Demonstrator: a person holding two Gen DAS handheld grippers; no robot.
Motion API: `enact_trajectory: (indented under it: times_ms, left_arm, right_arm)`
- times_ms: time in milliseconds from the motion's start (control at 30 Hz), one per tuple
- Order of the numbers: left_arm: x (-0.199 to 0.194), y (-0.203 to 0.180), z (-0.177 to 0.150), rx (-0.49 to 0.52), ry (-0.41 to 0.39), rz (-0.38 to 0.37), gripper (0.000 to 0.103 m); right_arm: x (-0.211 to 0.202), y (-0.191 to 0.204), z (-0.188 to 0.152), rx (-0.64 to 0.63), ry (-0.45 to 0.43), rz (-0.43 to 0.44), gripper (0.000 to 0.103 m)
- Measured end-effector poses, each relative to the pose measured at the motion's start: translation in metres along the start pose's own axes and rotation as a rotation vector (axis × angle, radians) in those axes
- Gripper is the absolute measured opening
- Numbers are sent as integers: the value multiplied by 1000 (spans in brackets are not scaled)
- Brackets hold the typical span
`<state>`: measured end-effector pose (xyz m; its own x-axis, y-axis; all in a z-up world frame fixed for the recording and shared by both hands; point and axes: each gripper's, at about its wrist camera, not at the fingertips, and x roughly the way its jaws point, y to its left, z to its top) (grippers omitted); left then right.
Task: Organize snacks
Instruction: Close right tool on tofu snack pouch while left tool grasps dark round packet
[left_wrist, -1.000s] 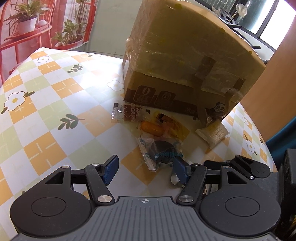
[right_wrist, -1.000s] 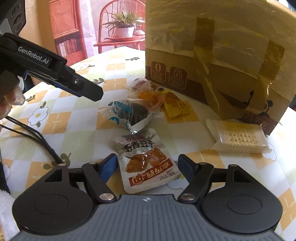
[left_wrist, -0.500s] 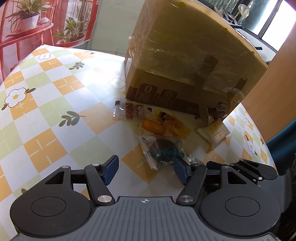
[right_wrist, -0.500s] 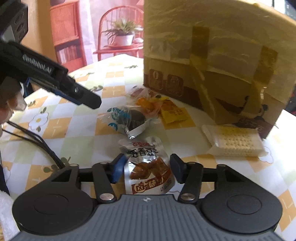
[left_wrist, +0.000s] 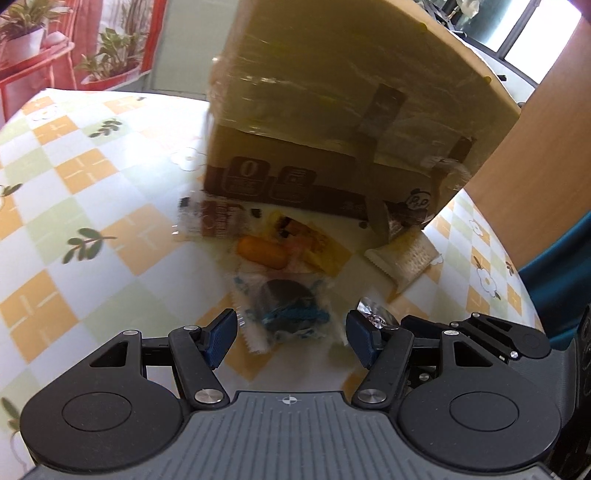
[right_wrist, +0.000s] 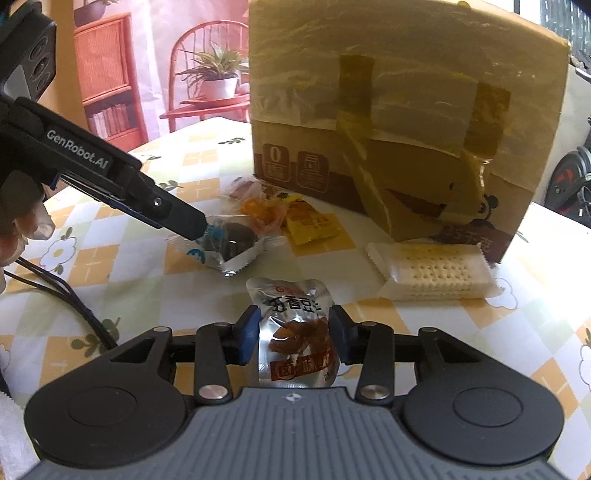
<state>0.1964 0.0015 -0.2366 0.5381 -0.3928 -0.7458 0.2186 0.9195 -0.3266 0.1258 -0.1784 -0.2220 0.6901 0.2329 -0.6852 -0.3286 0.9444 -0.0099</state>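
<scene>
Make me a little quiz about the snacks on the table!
1. True or false: the right gripper is closing on the silver pouch.
2. Which snack lies between the left gripper's open jaws? A) cracker pack B) dark round snack in a clear wrapper C) yellow packet
3. Fill in: the cracker pack lies right in front of the big cardboard ____.

Key: 1 true: the pads press the pouch's sides. 2 B, the dark round snack, not gripped yet. 3 box.
</scene>
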Motion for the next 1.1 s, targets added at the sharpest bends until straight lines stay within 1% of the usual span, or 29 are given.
enact_trajectory:
  times_ms: [100, 300, 333, 400, 433, 467, 500, 533, 600, 667, 900, 1033, 1100]
  left_arm:
    - [10, -5, 2, 0, 6, 4, 68]
    - [26, -5, 7, 8, 8, 65, 70]
    - [29, -3, 8, 2, 12, 61, 72]
    - [31, -2, 7, 4, 5, 53, 73]
    - [30, -3, 6, 21, 3, 58, 71]
    - [29, -4, 5, 35, -1, 48, 63]
    - [28, -4, 3, 36, -6, 30, 58]
    - [26, -5, 2, 39, -15, 25, 56]
    - [23, -6, -2, 52, -23, 24, 55]
    - [21, -4, -6, 34, -22, 20, 55]
    - [16, 9, -12, -31, -28, 2, 55]
    - [15, 10, -13, -33, -32, 1, 55]
    - [15, 10, -14, -35, -33, 0, 55]
  right_arm:
    - [-1, -5, -1, 23, 3, -19, 43]
    - [-5, -15, -1, 61, 12, -56, 43]
    - [-6, -16, -2, 69, 12, -58, 43]
    - [-8, -19, -2, 87, 13, -66, 43]
    - [-8, -20, -2, 92, 13, -69, 43]
    - [-8, -21, -2, 96, 13, -72, 43]
    - [-8, -21, -2, 98, 14, -75, 44]
    - [-8, -21, -1, 97, 15, -78, 44]
    - [-9, -19, 0, 87, 18, -89, 47]
    - [-8, -18, 2, 77, 26, -98, 50]
    - [-12, -9, 8, 33, -2, -99, 50]
    - [-12, -5, 11, 5, -19, -80, 49]
    - [-10, -4, 12, 3, -9, -67, 48]
